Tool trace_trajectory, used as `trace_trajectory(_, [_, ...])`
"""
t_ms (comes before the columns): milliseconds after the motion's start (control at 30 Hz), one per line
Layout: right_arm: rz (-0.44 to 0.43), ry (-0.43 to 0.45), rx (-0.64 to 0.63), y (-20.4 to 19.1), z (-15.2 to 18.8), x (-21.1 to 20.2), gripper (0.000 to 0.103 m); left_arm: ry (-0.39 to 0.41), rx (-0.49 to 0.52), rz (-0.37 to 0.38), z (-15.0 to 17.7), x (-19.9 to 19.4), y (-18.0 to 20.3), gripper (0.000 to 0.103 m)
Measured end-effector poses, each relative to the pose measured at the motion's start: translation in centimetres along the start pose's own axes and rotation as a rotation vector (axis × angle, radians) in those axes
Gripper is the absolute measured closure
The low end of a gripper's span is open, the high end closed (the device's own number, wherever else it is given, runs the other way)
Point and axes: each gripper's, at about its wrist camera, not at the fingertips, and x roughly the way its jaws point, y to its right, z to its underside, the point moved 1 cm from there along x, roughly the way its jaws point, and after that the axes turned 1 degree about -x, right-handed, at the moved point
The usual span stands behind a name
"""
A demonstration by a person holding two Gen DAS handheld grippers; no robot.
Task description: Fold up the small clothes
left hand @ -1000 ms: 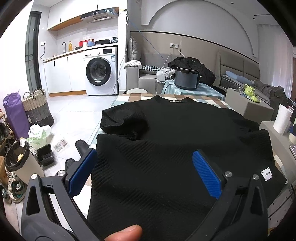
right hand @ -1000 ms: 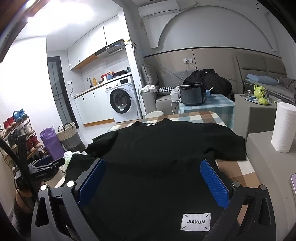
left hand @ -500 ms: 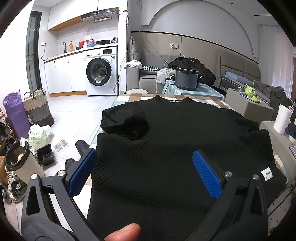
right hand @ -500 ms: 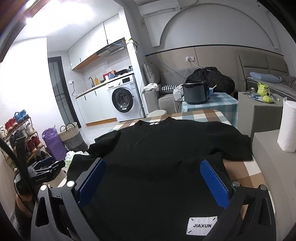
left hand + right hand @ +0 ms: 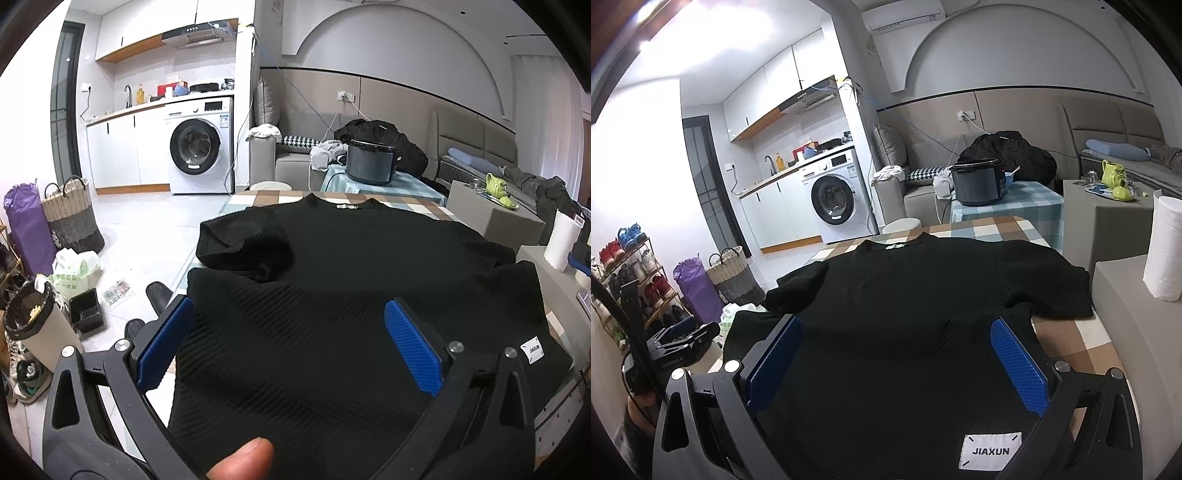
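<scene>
The black shirt lay spread flat on the checked desk, collar at the far end, its near hem close under both tools. The likely trouble: its left sleeve was already bunched and hanging toward the desk edge, so a careless pinch could catch only one layer and drag the whole shirt askew. The left hand-held gripper hovered with its blue pads wide apart, gripping nothing; the right hand-held gripper likewise stood wide open above the hem, beside the white label.
</scene>
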Motion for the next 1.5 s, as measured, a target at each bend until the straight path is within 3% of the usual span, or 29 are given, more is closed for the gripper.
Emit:
trace_trajectory(367, [0.047,-0.025,-0.023,-0.8,-0.8,0.9,0.0,-0.018,-0.025,0.006,-0.5,1.6,-1.7,0.001])
trace_trajectory(500, [0.053,-0.037,-0.01,-0.4,-1.5,1.3,0.0,-0.001,-0.029,-0.029,-1.5,2.3,-2.6,0.0])
trace_trajectory(767, [0.07,-0.054,0.107,1.4,-3.7,2.1,0.0,-0.008,-0.067,-0.095,-4.4,4.3,-4.4,0.001])
trace_trajectory(900, [0.055,-0.062,0.157,2.7,-4.7,2.9,0.0,0.001,-0.081,-0.071,-5.8,5.3,-4.7,0.001])
trace_trajectory(1200, [0.072,-0.05,0.349,7.9,-7.0,4.7,0.0,-0.016,-0.069,-0.058,-8.6,7.2,-4.3,0.0])
trace_trajectory(1500, [0.167,-0.183,0.637,17.0,-5.0,8.5,0.015,-0.076,-0.064,-0.097,-9.2,11.4,-5.0,0.001])
